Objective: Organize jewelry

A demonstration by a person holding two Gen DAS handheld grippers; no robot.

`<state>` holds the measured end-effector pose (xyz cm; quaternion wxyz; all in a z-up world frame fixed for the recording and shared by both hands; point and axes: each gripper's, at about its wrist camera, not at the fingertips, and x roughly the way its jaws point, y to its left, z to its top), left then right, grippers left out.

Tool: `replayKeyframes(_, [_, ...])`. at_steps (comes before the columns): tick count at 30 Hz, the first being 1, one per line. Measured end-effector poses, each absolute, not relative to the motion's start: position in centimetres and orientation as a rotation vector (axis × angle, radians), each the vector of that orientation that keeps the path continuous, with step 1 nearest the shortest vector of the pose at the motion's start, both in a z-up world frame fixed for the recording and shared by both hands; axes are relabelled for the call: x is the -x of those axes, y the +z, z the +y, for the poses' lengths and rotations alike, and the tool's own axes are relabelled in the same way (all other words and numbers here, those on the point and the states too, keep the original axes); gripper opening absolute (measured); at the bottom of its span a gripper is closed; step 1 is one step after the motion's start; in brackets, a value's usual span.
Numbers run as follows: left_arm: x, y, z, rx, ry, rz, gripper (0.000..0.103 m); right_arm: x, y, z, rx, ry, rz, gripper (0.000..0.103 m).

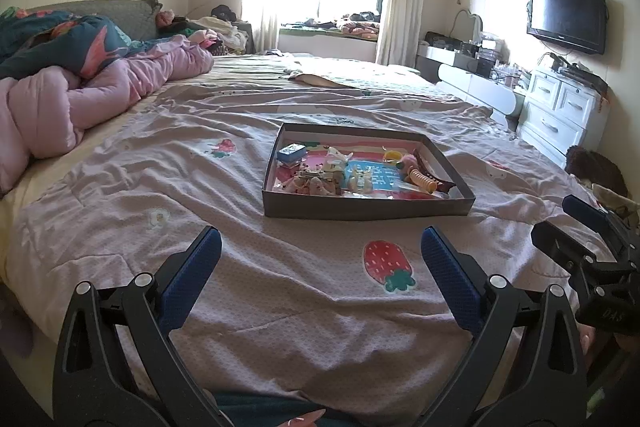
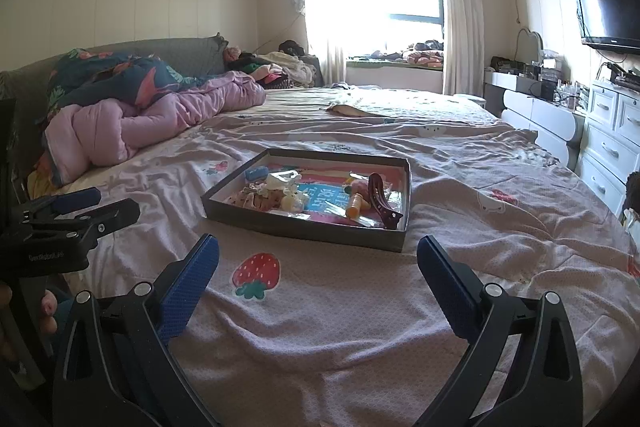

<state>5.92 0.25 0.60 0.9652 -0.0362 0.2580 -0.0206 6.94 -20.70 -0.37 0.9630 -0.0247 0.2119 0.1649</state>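
- Blue-padded black fingers of the left gripper [image 1: 320,247] and the right gripper [image 2: 318,255] stand wide apart, empty, hovering over the pale pink bedsheet with a strawberry print [image 1: 280,307].
- Jewellery and hair pieces lie jumbled in the shallow grey cardboard tray [image 1: 368,207], ahead of both grippers — best approached low over the near wall, one loose piece at a time.
- Right wrist view shows the dark maroon claw clip [image 2: 382,201] arching clear; left wrist view shows the small blue box [image 1: 291,151] at the tray's far left corner more plainly.
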Motion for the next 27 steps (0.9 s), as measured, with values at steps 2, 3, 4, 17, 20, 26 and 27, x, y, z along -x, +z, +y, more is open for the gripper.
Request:
replayKeyframes(2, [-5.91,0.74,0.22,0.072,-0.046,0.52,0.092,-6.9,-0.35,-20.72,0.049,0.335,0.43,0.096])
replayKeyframes(3, [-5.9,0.81,0.25,0.073,-0.046,0.517,0.092,-6.89,-0.39,-20.78,0.049,0.334,0.43,0.096])
replayKeyframes(4, [-5.92,0.86,0.28,0.072,-0.047,0.517,0.092,-6.9,-0.4,-20.78,0.05,0.334,0.431,0.096])
replayKeyframes(17, [-5.92,0.87,0.17,0.068,-0.042,0.516,0.092,-6.88,-0.54,-20.76,0.046,0.335,0.434,0.096])
replayKeyframes(20, [-5.93,0.85,0.21,0.071,-0.046,0.517,0.092,-6.86,-0.58,-20.75,0.044,0.337,0.437,0.096])
replayKeyframes(26, [-5.87,0.76,0.16,0.07,-0.046,0.517,0.092,-6.78,-0.57,-20.73,0.044,0.338,0.437,0.096])
replayKeyframes(27, [-5.88,0.79,0.18,0.069,-0.045,0.516,0.092,-6.77,-0.56,-20.77,0.044,0.338,0.437,0.096])
